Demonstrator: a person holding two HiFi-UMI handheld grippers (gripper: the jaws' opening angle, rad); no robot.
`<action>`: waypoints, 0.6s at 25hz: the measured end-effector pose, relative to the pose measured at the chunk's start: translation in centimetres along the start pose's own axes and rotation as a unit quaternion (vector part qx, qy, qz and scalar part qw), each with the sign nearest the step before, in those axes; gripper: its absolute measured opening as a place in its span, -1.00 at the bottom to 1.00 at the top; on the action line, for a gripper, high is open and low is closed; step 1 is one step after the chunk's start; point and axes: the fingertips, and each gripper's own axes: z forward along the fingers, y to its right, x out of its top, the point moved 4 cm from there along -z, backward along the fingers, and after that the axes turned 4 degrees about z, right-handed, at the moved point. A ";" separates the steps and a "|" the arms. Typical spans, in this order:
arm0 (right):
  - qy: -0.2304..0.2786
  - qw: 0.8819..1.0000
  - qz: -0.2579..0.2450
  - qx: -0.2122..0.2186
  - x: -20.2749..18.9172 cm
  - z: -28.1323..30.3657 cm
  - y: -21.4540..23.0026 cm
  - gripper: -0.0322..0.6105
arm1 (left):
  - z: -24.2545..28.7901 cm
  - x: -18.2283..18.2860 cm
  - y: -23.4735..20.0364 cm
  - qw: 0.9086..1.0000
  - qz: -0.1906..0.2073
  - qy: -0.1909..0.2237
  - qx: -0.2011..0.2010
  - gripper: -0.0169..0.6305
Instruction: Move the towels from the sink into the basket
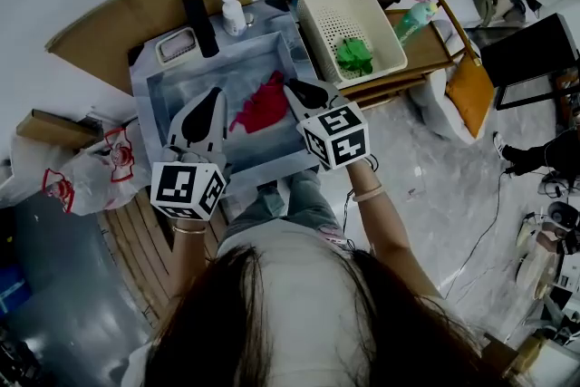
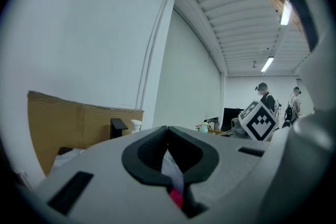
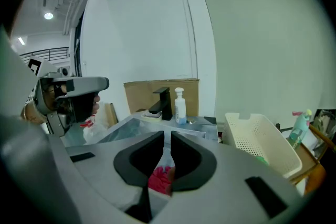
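Grey countertop (image 1: pixel 258 23) w/ a shallow rectangular sink (image 1: pixel 195 82): the red towel (image 1: pixel 263 106), soft and crumpled, lies mid-basin, and a green towel (image 1: pixel 355 54) is already in the perforated cream plastic basket (image 1: pixel 324 14) at right. Left gripper (image 1: pixel 216 91), left of the red one, is clenched on nothing; right gripper (image 1: pixel 290 87), at its right, all but closed & empty. Looks like the reach-in for red: next you'd spread the right jaws, drop onto a fold, pinch, then carry it right.

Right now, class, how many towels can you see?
2: a red towel in the sink and a green towel in the basket. Others may lie hidden beneath them.
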 end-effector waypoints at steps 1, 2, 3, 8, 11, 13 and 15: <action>-0.005 1.000 -0.002 0.001 -0.2 0.4 -0.1 -0.72 | 0.0 -0.1 -0.2 1.000 -0.002 -0.001 0.000 -0.92; -0.011 1.000 -0.005 0.003 -0.3 0.8 -0.2 -0.72 | 0.1 -0.2 -0.4 1.000 -0.003 -0.001 0.000 -0.92; -0.017 1.000 -0.008 0.004 -0.5 1.2 -0.3 -0.72 | 0.2 -0.4 -0.6 1.000 -0.004 -0.001 0.000 -0.92; -0.056 0.998 -0.020 0.020 -2.2 3.3 -0.7 -0.71 | 0.4 -1.1 -1.3 1.000 -0.008 -0.004 0.001 -0.92; -0.077 0.996 -0.027 0.031 -3.1 4.4 -1.2 -0.68 | 0.3 -1.5 -1.6 1.000 -0.013 -0.005 0.003 -0.92; -0.090 0.995 -0.033 0.038 -3.7 5.2 -1.4 -0.63 | 0.2 -1.9 -1.8 1.000 -0.018 -0.008 0.006 -0.92; -0.100 0.993 -0.040 0.044 -4.2 5.9 -1.6 -0.61 | 0.1 -2.4 -1.9 1.000 -0.021 -0.011 0.009 -0.92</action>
